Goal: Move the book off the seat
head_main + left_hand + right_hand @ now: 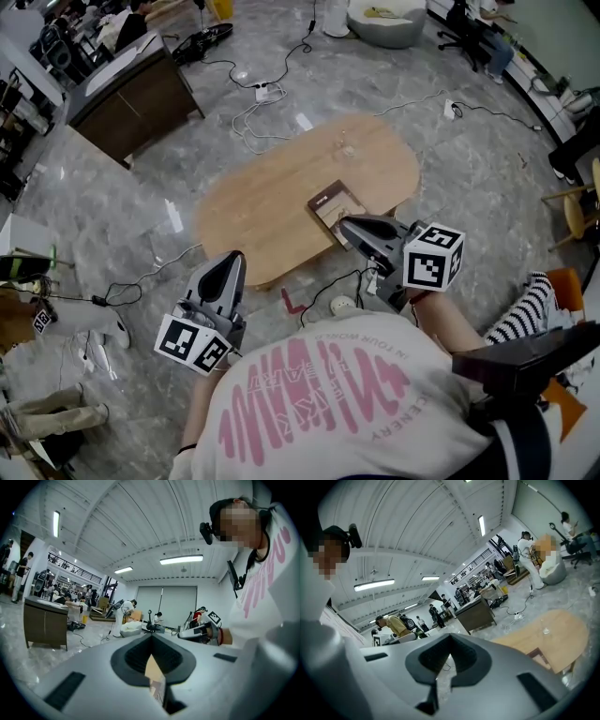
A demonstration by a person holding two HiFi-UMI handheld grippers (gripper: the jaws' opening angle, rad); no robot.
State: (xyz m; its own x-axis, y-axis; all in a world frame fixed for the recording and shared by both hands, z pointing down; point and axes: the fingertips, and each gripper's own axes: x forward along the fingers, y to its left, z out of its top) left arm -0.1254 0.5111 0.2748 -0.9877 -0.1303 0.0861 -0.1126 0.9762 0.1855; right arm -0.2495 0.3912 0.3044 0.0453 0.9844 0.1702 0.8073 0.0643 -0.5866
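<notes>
Oval wooden table [272, 192] | book [334, 204] lay near its 5 o'clock edge | left gripper [233, 257], right gripper [344, 224] pressed together, empty

Pink print on the white shirt [319, 394], upside down from here! The small lines look like "IN YOUR WORLD" and "...CENERY"; the big letters won't resolve. A pale label sits on the book [335, 204], too small to read. The left cube [192, 343] and right cube [433, 258] show square patterns only, no letters.
</notes>
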